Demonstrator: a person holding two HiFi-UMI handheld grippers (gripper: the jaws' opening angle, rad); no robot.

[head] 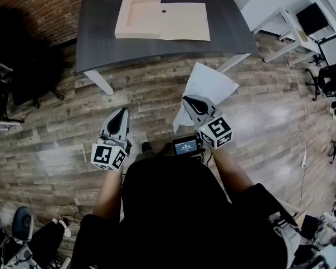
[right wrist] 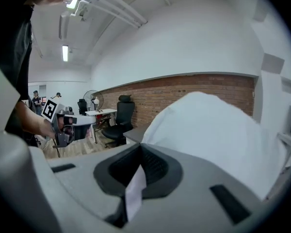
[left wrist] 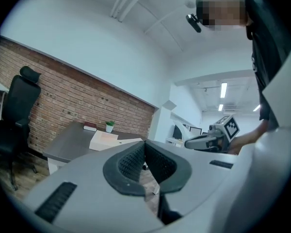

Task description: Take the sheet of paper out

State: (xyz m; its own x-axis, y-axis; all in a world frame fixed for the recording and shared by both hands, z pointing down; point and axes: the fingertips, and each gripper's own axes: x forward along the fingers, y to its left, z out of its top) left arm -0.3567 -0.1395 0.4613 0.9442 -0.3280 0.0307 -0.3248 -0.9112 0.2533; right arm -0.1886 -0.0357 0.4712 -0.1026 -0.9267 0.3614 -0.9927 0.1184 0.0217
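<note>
Paper [head: 210,86] clamped in right hand-held gripper [head: 188,100], well clear of box [head: 157,18]. Left hand-held gripper [head: 121,112] clenched, empty. Removal looks done; next, lay it down flat.

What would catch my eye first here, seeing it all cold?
A white sheet of paper, pinched in the right gripper, hangs over the wooden floor. Beyond it a flat pale box lies on the dark table; the left gripper is shut, empty.
</note>
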